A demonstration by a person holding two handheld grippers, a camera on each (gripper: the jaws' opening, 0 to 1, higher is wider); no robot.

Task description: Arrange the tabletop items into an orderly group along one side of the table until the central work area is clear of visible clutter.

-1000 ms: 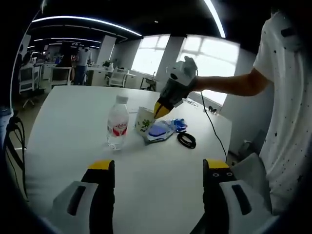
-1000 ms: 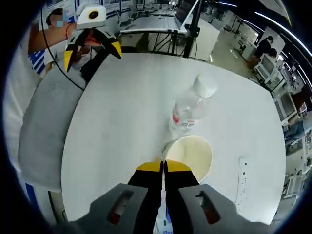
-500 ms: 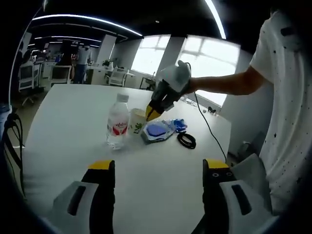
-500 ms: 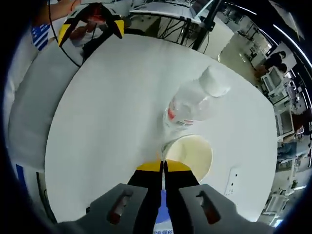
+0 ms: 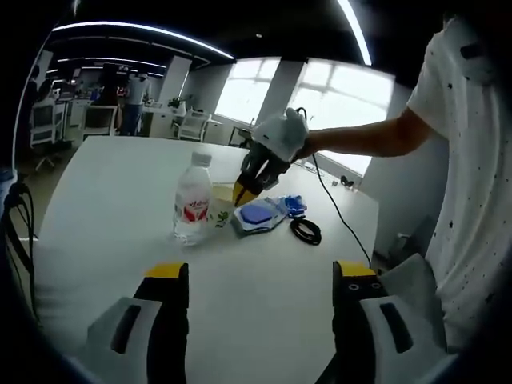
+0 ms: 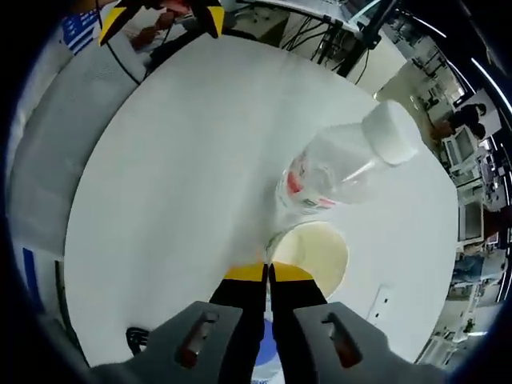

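A clear water bottle (image 5: 192, 210) with a red label stands upright on the white table (image 5: 112, 200). Right beside it is a cream paper cup (image 5: 222, 204), and my right gripper (image 5: 242, 192) is shut on its rim. In the right gripper view, the closed yellow-tipped jaws (image 6: 268, 272) pinch the near rim of the cup (image 6: 316, 252), with the bottle (image 6: 340, 172) close behind it. My left gripper (image 5: 262, 276) hovers open over the table's near side, holding nothing. It also appears far across the table (image 6: 160, 10).
A blue pouch (image 5: 258, 214) and a black cable coil (image 5: 306, 230) lie right of the cup. A person's arm (image 5: 376, 140) reaches in from the right. A socket plate (image 6: 376, 300) sits in the table (image 6: 176, 160). A grey chair (image 6: 64, 104) stands at its edge.
My right gripper has carried the cup leftward, away from the blue pouch, and it now stands close beside the bottle. The left gripper has stayed put.
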